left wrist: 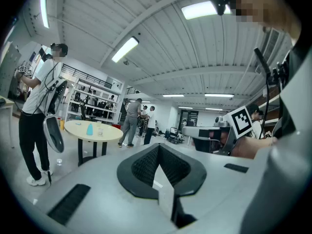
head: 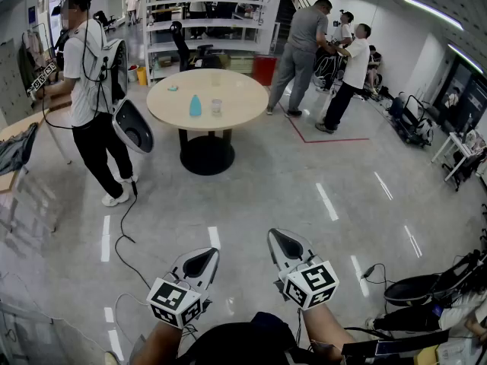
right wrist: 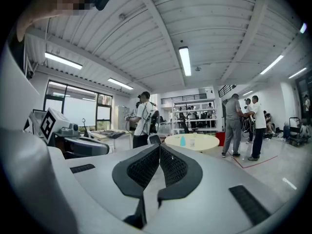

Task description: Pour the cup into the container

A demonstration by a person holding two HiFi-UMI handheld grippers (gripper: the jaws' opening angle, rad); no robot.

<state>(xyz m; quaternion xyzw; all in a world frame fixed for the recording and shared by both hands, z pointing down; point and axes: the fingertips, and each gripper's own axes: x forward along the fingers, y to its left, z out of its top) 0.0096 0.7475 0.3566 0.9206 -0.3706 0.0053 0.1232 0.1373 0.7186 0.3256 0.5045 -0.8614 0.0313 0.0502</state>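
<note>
Left gripper [head: 199, 265] and right gripper [head: 288, 245]: both sets of jaws are fully closed with nothing between them, held side by side over the floor [head: 304, 188]. Clear cup [head: 217, 106] stands just beside the blue container [head: 195, 106] on the round table [head: 243, 97], well apart from both grippers.

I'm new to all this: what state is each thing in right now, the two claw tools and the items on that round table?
left gripper, shut, nothing between its jaws
right gripper, shut, nothing between its jaws
blue container, upright on the round table
clear cup, upright beside it, apart; fill too far to tell
</note>
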